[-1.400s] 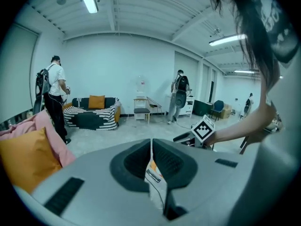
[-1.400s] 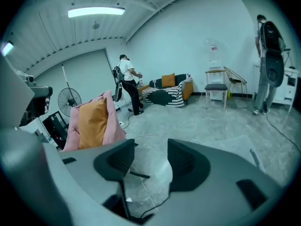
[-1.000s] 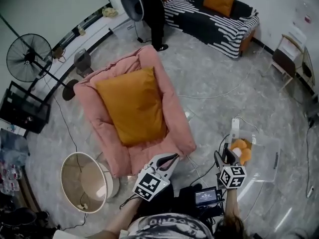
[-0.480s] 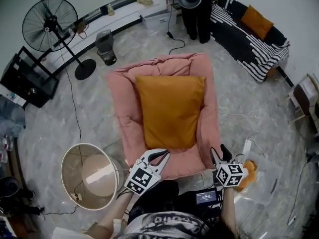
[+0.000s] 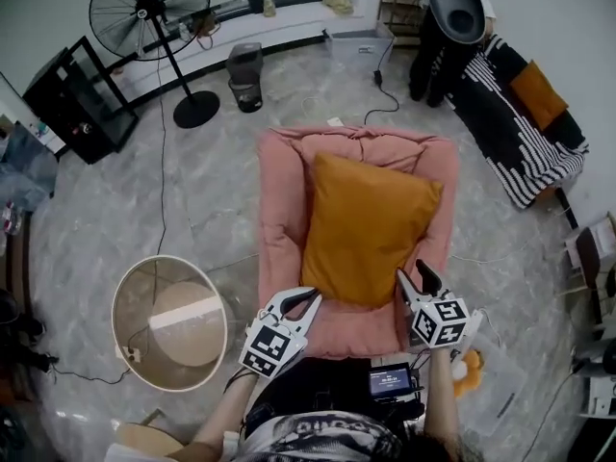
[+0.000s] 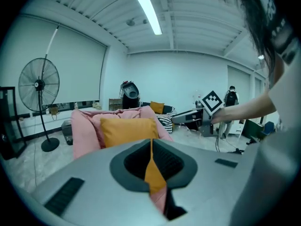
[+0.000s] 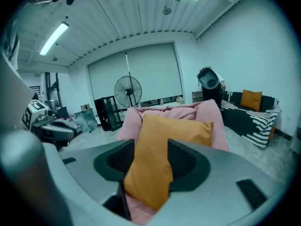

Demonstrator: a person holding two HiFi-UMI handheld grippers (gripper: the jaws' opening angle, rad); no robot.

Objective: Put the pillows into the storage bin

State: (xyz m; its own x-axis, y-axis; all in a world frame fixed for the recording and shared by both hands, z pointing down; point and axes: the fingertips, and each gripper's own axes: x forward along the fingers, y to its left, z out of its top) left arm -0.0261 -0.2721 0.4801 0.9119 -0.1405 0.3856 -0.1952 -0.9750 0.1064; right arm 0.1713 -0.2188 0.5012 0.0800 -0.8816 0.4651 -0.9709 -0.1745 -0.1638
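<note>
**Both grippers at the pillow, nothing picked up yet**

Flat on top of the pink cushion [image 5: 279,210], in the middle of the floor: the orange pillow [image 5: 366,229]. Not in the storage bin [image 5: 117,306] yet. Round, mouth up, down at the near left, well apart from the pillow.

At the pillow's near left corner, the left gripper [image 5: 306,301], fingers almost together and nothing between them (only a thin strip of orange far behind the gap). At the near right corner, the right gripper [image 5: 416,279], fingers wide apart, with the pillow showing in the gap but not pinched. Most likely put one at each near corner so as to lift a big floppy thing from both sides at once. Probably best to open the left one wider before any grab.

Around the room: a tall fan [image 5: 149,8] and a black rack [image 5: 77,99] at the far left, a striped sofa [image 5: 510,133] at the far right with a second orange pillow [image 5: 536,94] on it, and an orange soft toy [image 5: 469,369] at the near right. Also a thin cable [image 5: 160,191] on the floor, running down toward the bin.

Nothing tall between cushion and bin. Only the cushion's puffy left side to get over, and maybe the cable to mind.
</note>
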